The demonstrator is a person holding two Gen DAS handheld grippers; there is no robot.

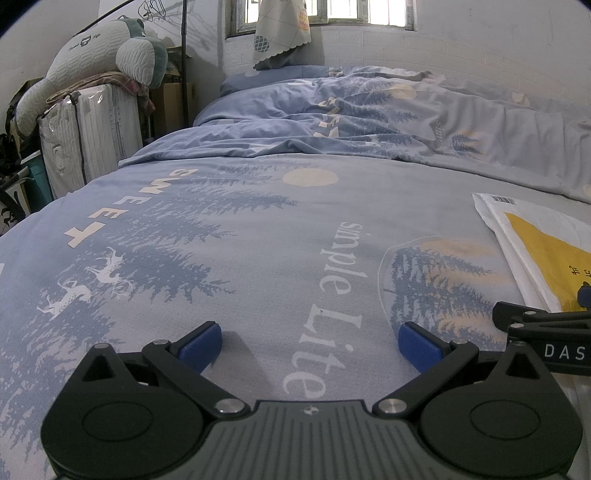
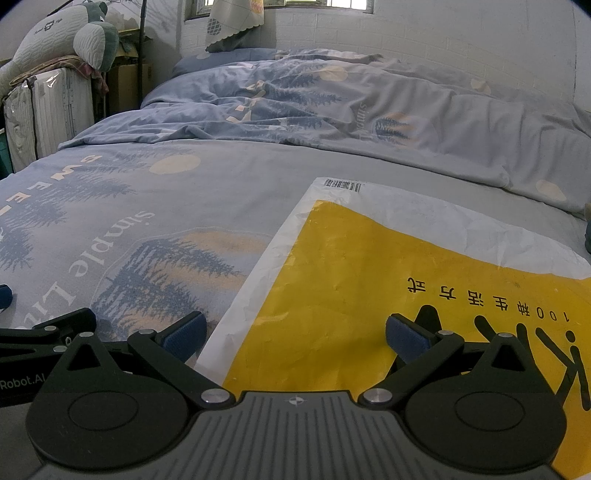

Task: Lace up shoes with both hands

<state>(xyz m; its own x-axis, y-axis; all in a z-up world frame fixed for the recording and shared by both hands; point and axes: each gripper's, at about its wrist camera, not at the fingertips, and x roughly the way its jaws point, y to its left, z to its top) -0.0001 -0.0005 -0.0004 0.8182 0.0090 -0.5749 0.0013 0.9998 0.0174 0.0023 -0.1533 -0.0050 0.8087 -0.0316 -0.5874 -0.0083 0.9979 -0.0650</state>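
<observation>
No shoe or lace shows in either view. My left gripper (image 1: 310, 343) hovers low over the blue printed bedsheet (image 1: 229, 258), wide open, nothing between its blue pads. My right gripper (image 2: 293, 339) is also wide open, with its left pad over the sheet and its right pad over a flat white and yellow plastic bag (image 2: 369, 280). In the left wrist view the right gripper's black frame (image 1: 546, 332) sits close at the right edge. The left gripper's frame (image 2: 40, 332) shows at the left edge of the right wrist view.
A rumpled blue duvet (image 1: 369, 110) lies across the far half of the bed. Left of the bed stand a wrapped white suitcase (image 1: 88, 136) with a plush toy (image 1: 110, 55) on top and a black pole (image 1: 184, 62). A window (image 1: 325, 14) is in the back wall.
</observation>
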